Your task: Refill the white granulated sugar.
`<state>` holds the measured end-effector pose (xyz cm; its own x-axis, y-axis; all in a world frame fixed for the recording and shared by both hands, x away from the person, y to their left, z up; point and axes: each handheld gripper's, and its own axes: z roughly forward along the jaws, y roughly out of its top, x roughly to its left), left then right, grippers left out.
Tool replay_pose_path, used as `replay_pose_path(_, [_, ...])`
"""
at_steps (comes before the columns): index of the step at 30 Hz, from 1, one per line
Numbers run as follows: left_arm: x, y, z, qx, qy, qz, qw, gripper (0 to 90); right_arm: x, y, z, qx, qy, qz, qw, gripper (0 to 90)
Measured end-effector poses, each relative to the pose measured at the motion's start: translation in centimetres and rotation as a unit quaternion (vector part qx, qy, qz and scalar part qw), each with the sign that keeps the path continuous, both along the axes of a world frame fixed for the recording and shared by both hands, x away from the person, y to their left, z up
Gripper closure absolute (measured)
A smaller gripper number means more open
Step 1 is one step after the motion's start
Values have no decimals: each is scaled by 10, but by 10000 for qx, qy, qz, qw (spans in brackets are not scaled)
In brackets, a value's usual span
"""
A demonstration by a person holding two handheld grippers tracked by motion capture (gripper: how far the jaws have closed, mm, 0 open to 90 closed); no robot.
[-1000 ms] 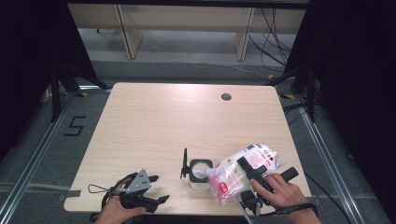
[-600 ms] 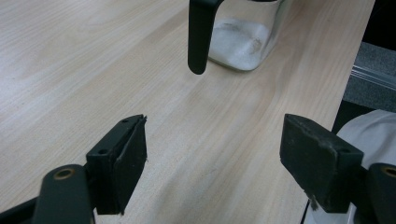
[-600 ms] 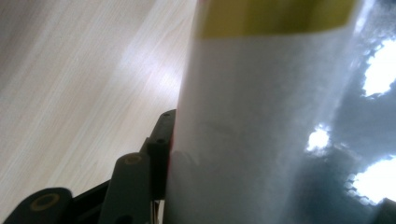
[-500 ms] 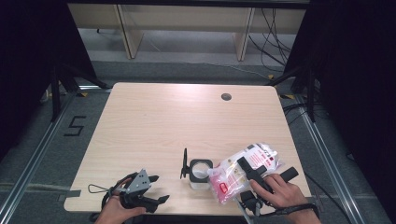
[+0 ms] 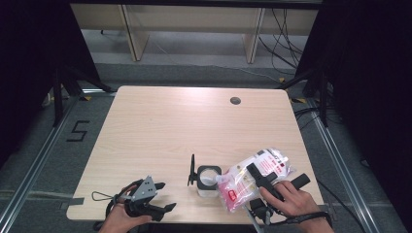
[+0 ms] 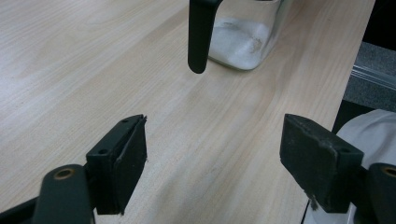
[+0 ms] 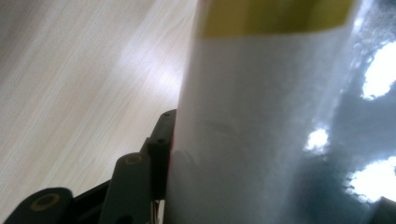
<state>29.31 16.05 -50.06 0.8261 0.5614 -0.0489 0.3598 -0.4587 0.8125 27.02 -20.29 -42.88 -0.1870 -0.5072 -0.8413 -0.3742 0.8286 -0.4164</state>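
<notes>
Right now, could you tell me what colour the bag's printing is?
Red on the clear, white-filled bag; it shows best in the high view.

left gripper (image 5: 163, 196): jaws wide apart, empty, low at bench edge | right gripper (image 5: 279, 179): jaws clamped, tilted up
</notes>
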Motion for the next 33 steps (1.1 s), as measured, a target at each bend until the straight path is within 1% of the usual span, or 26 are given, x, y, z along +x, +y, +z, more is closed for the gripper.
replay_pose_path(2, [0, 0, 0, 0, 3, 0, 10000, 228, -1, 0, 0, 8, -3, -19, 10000, 547])
replay_pose_path(4, [0, 0, 0, 20, 24, -17, 10000, 228, 0, 0, 1, 17, 3, 18, 10000, 547])
replay_pose_path(5, [0, 0, 0, 26, 22, -22, 10000, 228, 2, 1, 3, -203, -52, 161, 9997, 547])
replay_pose_path(6, [0, 0, 0, 16, 7, -12, 10000, 228, 2, 2, 2, -211, -51, 153, 9996, 548])
replay_pose_path(8, [0, 0, 1, 40, -38, -36, 10000, 228, 2, 1, 2, -199, -33, 161, 9997, 548])
replay_pose_path(10, [0, 0, 0, 25, -21, -11, 10000, 227, 1, 2, 2, -173, -54, 144, 9997, 548])
replay_pose_path(11, [0, 0, 0, -36, 10, 6, 10000, 227, 1, 2, 2, -173, -54, 144, 9997, 548])
replay_pose_path(12, [0, 0, 0, -30, 12, 3, 10000, 228, 1, 2, 2, -179, -40, 135, 9997, 548])
replay_pose_path(13, [0, 0, 0, -19, -4, -1, 10000, 228, -1, 2, 0, -23, -13, 18, 10000, 548])
replay_pose_path(14, [1, 1, 1, 48, -51, -49, 10000, 228, -2, 2, 1, -56, -24, 10, 10000, 548])
replay_pose_path(15, [0, 0, 0, 16, -15, -4, 10000, 228, -2, 2, 1, -104, -33, 16, 9999, 548])
replay_pose_path(18, [0, 0, 0, 19, 5, -12, 10000, 227, -2, 2, 1, -86, -34, 13, 10000, 548])
replay_pose_path(20, [0, 0, 0, 26, -18, -11, 10000, 228, -2, 2, 1, -50, -10, 16, 10000, 549])
replay_pose_path(21, [0, 0, 1, 25, -19, -15, 10000, 228, 0, 2, 3, -213, -30, 144, 9997, 549])
replay_pose_path(24, [0, 1, 1, 45, -47, -46, 10000, 228, 1, 2, 3, -197, -12, 148, 9997, 549])
replay_pose_path(25, [0, 1, 1, 34, -29, -25, 10000, 227, 0, 1, 1, -52, 16, 127, 9999, 549])
replay_pose_path(26, [0, 1, 1, 51, -52, -51, 10000, 228, 1, 1, 2, -86, 11, 145, 9999, 549])
replay_pose_path(27, [0, 1, 1, 38, -29, -30, 10000, 228, 1, 0, 1, -38, 32, 154, 9999, 549])
replay_pose_path(30, [0, 1, 1, 53, -47, -51, 10000, 228, 1, 0, 1, -51, 39, 142, 9999, 549])
replay_pose_path(31, [0, 1, 1, 41, -31, -29, 10000, 228, 1, 0, 1, 0, 68, 169, 9998, 549])
replay_pose_path(33, [0, 1, 1, 51, -59, -51, 10000, 228, 1, 0, 1, -28, 49, 163, 9999, 550])
